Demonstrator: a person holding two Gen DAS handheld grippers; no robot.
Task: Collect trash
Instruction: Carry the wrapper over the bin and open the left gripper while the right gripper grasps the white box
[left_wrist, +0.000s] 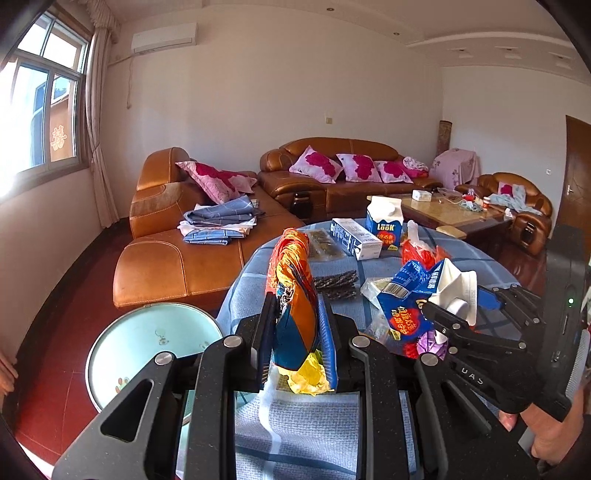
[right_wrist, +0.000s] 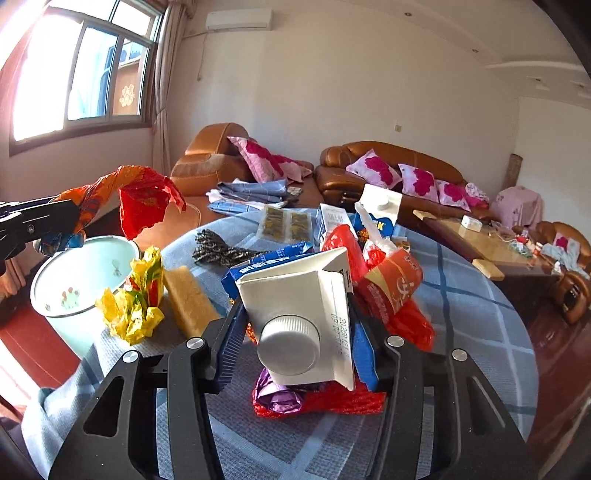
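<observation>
Your table (right_wrist: 461, 332), draped in blue check cloth, carries the litter; the pale bin (right_wrist: 79, 280) stands on the floor just beside its edge. Your right gripper (right_wrist: 295, 354) is clenched on a flattened milk carton (right_wrist: 310, 295) near its capped spout. It looks light but stiff, so hold across the flat panels, since the cap would likely slip. Your left gripper (left_wrist: 295, 347) pinches an orange snack wrapper (left_wrist: 293, 280) low down, near the bin. It looks featherlight and floppy; expect it to droop.
</observation>
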